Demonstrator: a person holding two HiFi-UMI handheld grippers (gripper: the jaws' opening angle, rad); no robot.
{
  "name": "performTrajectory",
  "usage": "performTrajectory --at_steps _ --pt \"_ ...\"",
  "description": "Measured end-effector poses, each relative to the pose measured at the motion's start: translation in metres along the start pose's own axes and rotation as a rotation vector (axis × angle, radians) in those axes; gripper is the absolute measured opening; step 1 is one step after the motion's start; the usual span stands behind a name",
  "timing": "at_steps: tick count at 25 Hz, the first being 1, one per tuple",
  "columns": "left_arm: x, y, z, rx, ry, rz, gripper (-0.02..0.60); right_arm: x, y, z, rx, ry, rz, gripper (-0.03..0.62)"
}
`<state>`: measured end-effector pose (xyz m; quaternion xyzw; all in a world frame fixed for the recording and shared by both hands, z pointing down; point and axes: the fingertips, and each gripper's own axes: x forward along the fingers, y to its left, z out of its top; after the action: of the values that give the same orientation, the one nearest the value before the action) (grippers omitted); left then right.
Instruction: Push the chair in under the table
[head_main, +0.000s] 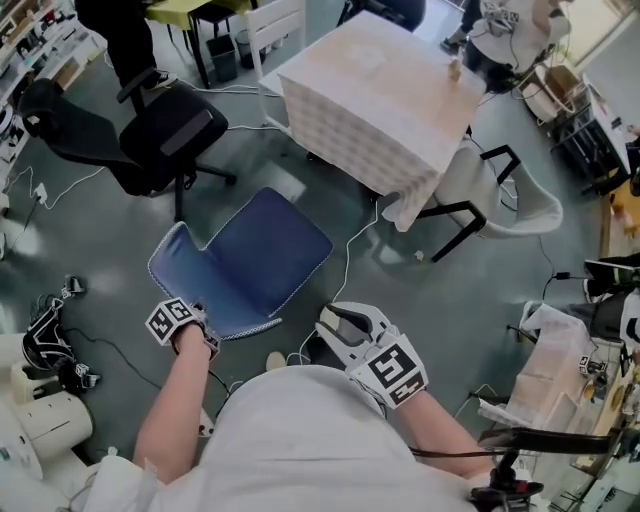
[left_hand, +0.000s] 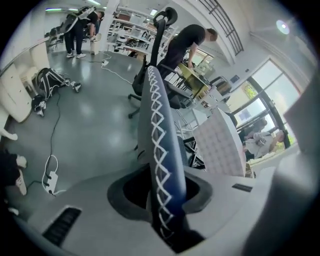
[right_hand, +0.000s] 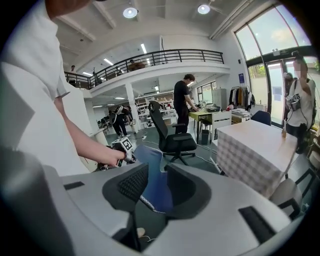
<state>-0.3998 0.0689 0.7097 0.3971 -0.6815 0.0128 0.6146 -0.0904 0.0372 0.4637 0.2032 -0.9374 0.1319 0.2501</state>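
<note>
- The left claw (left_hand: 162, 196) was closed on the stitched top edge of the chair (head_main: 255, 250) back, with one jaw on each side.
- The right claw (right_hand: 156, 192) had its jaws apart and held nothing. It hung just beside the seat's near corner without touching it.
- The chair, which was blue, stood on the floor (head_main: 110, 240), near the corner of the cloth-covered counter (head_main: 370, 80) but not under it.
- A black office chair (head_main: 165, 135) stood to the left of it.

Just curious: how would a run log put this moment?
left tongs: clamped on blue chair backrest | right tongs: open, empty | table: chair not under it
</note>
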Motion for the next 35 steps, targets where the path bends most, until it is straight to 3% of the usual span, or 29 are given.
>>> performTrajectory --at_steps 4,14,18,28,35 --pt "0.004 -0.014 -0.001 -0.064 -0.025 0.040 0.087 -0.004 -0.037 -0.001 0.024 0.000 0.025 0.126" --pt "0.051 -0.120 -0.016 -0.050 -0.003 -0.048 0.080 -0.008 -0.095 0.002 0.013 0.023 0.053 0.126" --pt "0.075 -0.168 -0.012 -0.033 0.006 -0.072 0.080 -0.016 -0.118 0.000 0.019 0.028 0.037 0.126" --pt "0.123 -0.262 -0.009 -0.150 -0.004 -0.097 0.081 -0.036 -0.170 -0.013 0.076 0.039 -0.012 0.126" --pt "0.161 -0.327 -0.009 -0.182 -0.004 -0.114 0.084 -0.052 -0.201 -0.031 0.122 0.048 -0.048 0.126"
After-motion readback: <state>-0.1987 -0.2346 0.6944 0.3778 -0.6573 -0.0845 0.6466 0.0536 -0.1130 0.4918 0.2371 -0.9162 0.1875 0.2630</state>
